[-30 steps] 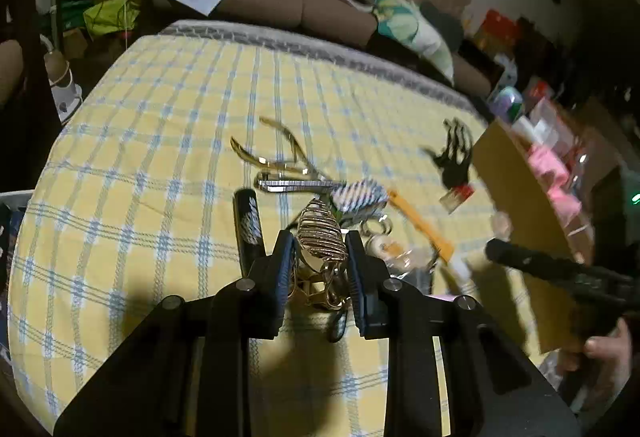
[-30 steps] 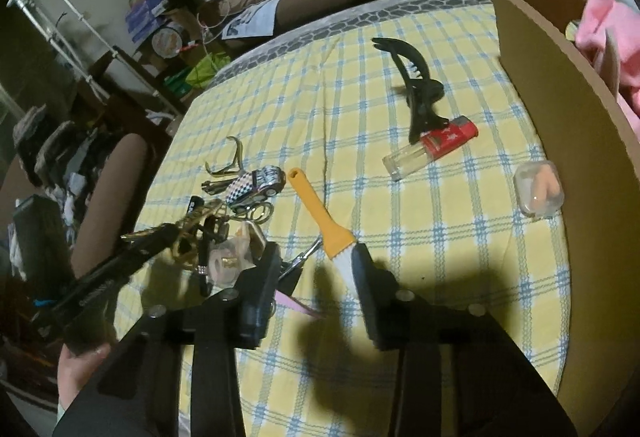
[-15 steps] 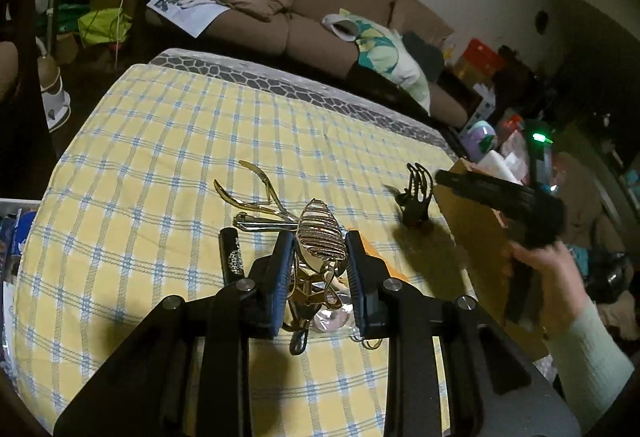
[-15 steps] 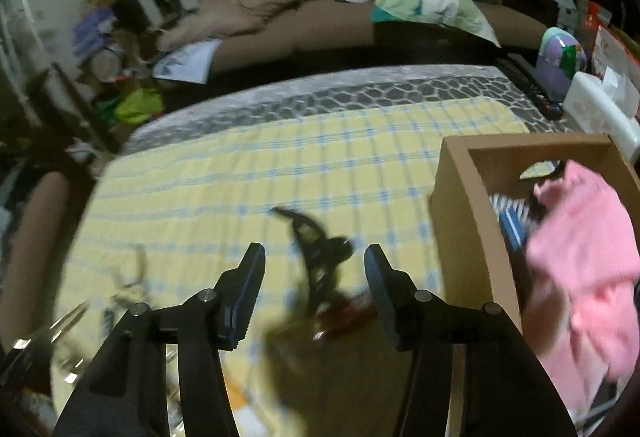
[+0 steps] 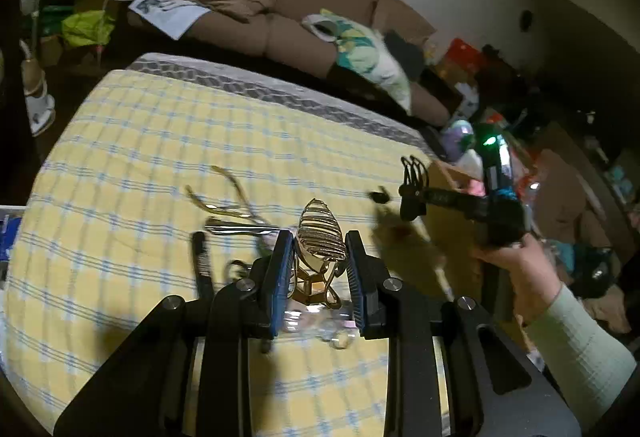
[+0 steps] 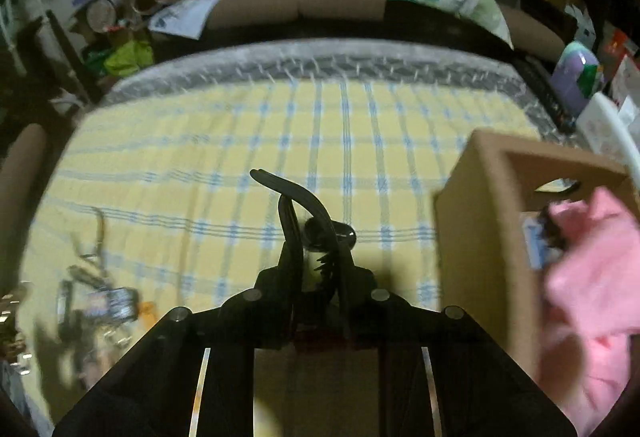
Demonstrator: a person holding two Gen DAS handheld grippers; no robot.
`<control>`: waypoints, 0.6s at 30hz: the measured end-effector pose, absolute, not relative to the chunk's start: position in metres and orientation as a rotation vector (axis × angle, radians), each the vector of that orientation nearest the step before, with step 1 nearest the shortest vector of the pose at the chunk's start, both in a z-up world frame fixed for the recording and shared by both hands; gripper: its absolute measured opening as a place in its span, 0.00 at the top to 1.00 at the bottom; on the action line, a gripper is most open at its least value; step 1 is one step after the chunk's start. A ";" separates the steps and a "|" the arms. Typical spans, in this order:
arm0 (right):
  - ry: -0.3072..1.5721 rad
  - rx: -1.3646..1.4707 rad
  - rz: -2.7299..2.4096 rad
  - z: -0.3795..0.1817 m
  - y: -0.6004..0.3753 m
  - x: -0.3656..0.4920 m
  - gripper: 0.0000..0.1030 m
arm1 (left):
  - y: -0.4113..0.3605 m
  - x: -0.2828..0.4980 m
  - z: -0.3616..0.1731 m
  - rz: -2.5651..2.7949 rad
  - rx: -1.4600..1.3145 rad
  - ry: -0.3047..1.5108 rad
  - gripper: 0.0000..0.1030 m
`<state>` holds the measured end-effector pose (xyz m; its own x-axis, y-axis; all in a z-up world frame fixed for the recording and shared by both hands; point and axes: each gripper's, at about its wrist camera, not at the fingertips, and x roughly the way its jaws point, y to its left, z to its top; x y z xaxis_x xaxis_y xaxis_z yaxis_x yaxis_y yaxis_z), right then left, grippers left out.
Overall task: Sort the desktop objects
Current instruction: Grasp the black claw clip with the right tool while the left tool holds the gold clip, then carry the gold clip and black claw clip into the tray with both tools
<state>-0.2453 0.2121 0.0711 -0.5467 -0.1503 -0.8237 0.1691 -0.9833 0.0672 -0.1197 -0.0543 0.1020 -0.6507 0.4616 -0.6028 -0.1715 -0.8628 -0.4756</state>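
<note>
Black claw clip (image 6: 298, 213): clamped in right tongs (image 6: 316, 261), long axis toward 12 o'clock, above the table (image 6: 240, 141); box (image 6: 476, 197) at 3 o'clock, nearest. Gold clip (image 5: 320, 237): clamped in left tongs (image 5: 318, 269), held aloft.

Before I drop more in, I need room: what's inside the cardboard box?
Inside the cardboard box, pink fabric fills most of it, with something blue beside it. Anything underneath is covered.

One gold hair clip (image 5: 320, 237), one black claw clip (image 6: 298, 213), one cardboard box (image 6: 472, 237), two tools.
</note>
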 end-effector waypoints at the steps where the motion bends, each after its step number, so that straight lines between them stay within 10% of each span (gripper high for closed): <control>1: -0.005 1.370 -2.603 0.081 0.217 -0.238 0.82 | -0.049 -0.118 0.105 2.495 -1.062 -0.546 0.76; 18: -0.195 1.487 -2.641 0.167 0.451 -0.123 0.82 | 0.184 -0.135 0.171 2.216 -0.995 -0.309 0.76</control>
<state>-0.1229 0.4514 0.1668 -0.5165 -0.1530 -0.8425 0.0278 -0.9864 0.1620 -0.1349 0.1840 0.1706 -0.4772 0.6686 -0.5703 -0.4871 -0.7414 -0.4616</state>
